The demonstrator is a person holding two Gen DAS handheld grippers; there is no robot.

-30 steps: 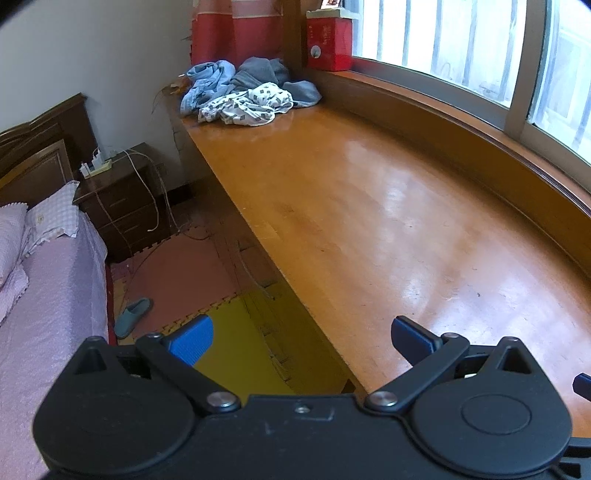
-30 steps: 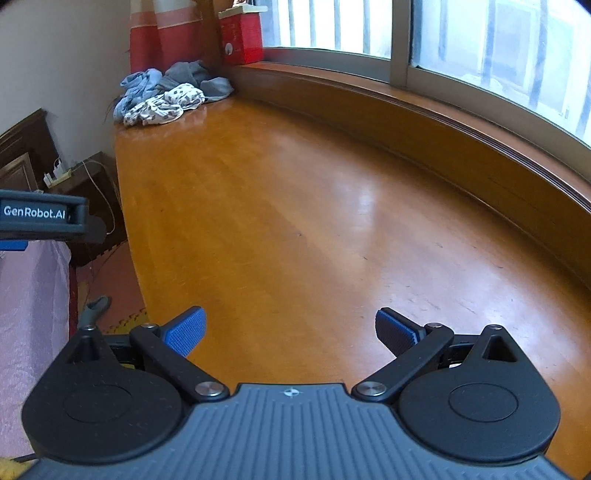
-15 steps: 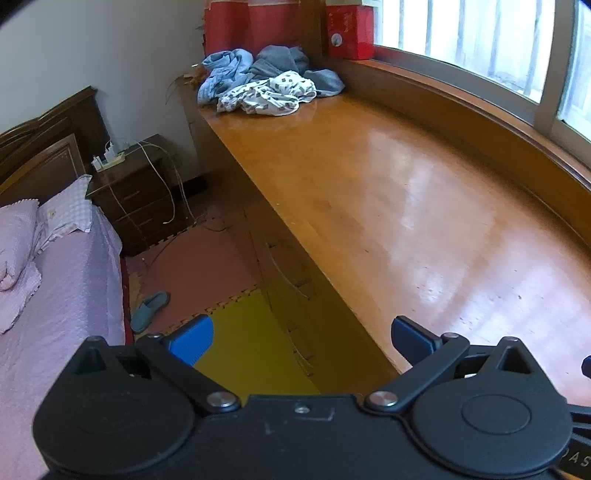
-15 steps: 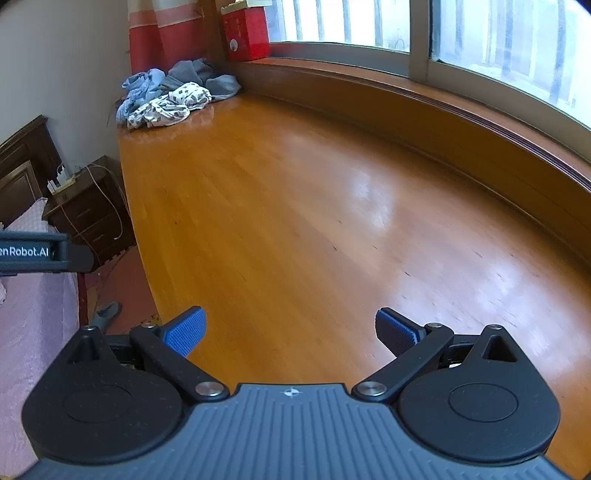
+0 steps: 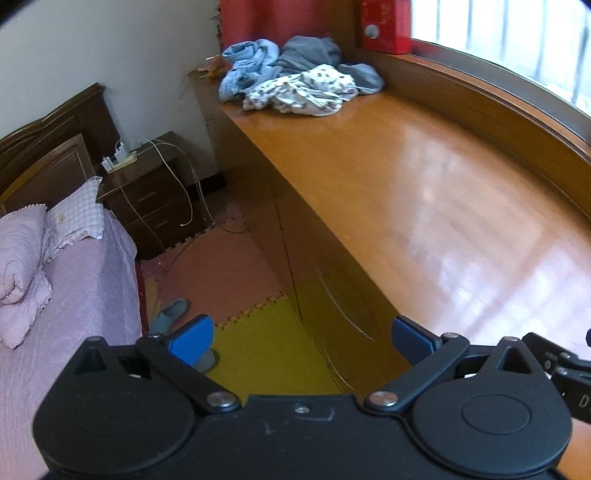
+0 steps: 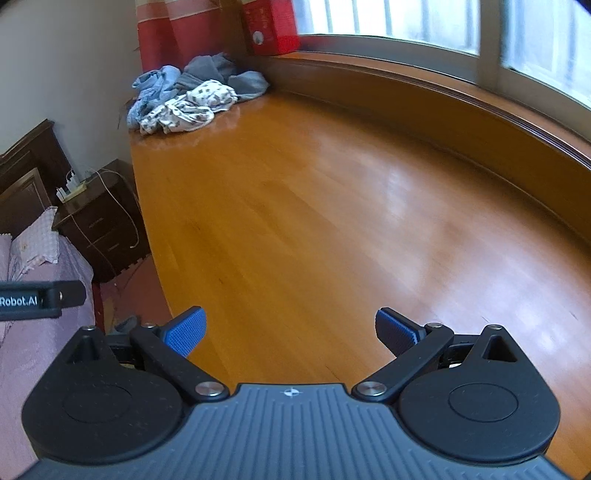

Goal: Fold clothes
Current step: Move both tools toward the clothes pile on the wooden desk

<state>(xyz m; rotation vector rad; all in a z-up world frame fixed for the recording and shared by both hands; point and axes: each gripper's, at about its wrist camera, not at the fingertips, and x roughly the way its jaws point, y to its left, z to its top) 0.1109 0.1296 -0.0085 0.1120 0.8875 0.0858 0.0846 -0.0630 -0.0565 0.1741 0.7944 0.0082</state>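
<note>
A heap of clothes (image 5: pixel 295 81) lies at the far end of the wooden platform (image 5: pixel 424 192): a light blue garment, grey ones and a white patterned one (image 5: pixel 306 92). It also shows in the right wrist view (image 6: pixel 188 99). My left gripper (image 5: pixel 303 338) is open and empty, over the platform's left edge, far from the heap. My right gripper (image 6: pixel 290 330) is open and empty above the platform (image 6: pixel 314 206), also far from the heap.
A red box (image 5: pixel 386 26) stands on the window sill behind the heap. Left of the platform are a bed with pink bedding (image 5: pixel 66 280), a dark nightstand (image 5: pixel 147 188) with cables, floor mats (image 5: pixel 258 343) and a slipper (image 5: pixel 170 319). The window ledge (image 6: pixel 461 110) bounds the right.
Both grippers have moved forward along the platform toward the clothes heap, which looks larger and nearer now. Both stay open and empty.
</note>
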